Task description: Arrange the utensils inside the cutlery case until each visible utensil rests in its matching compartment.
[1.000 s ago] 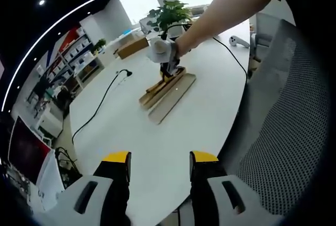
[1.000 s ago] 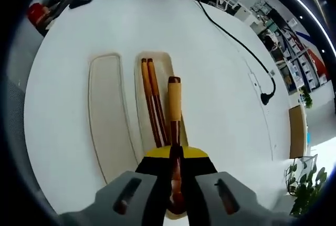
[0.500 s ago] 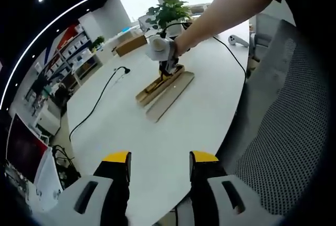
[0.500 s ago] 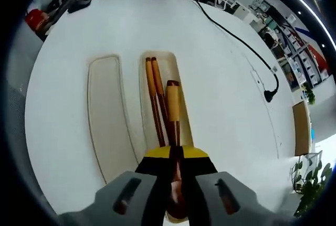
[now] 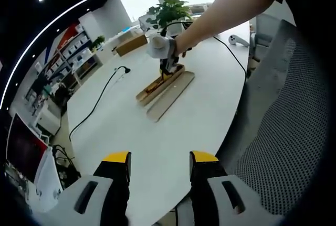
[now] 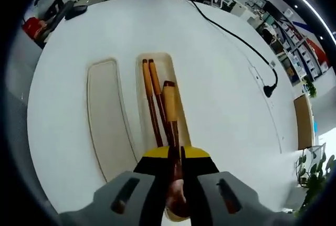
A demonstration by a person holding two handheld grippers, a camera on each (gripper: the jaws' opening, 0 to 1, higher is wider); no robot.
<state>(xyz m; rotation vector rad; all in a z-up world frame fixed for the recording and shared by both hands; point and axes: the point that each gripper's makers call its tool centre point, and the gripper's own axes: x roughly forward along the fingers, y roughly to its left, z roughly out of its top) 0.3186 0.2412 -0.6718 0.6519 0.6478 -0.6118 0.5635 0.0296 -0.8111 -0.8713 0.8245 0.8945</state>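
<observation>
My right tongs (image 6: 175, 155) grip a wooden-handled utensil (image 6: 170, 105) over the cutlery case (image 6: 176, 82) at frame centre, while my left tongs (image 5: 159, 159) hang wide above the tabletop (image 5: 131, 131).

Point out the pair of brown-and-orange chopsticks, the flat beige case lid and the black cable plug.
Pair of brown-and-orange chopsticks (image 6: 151, 92), right gripper view: on the orange upper shafts.
Flat beige case lid (image 6: 106, 118), right gripper view: on its bare middle.
Black cable plug (image 6: 270, 90), right gripper view: on the plug body at the cable's end.
</observation>
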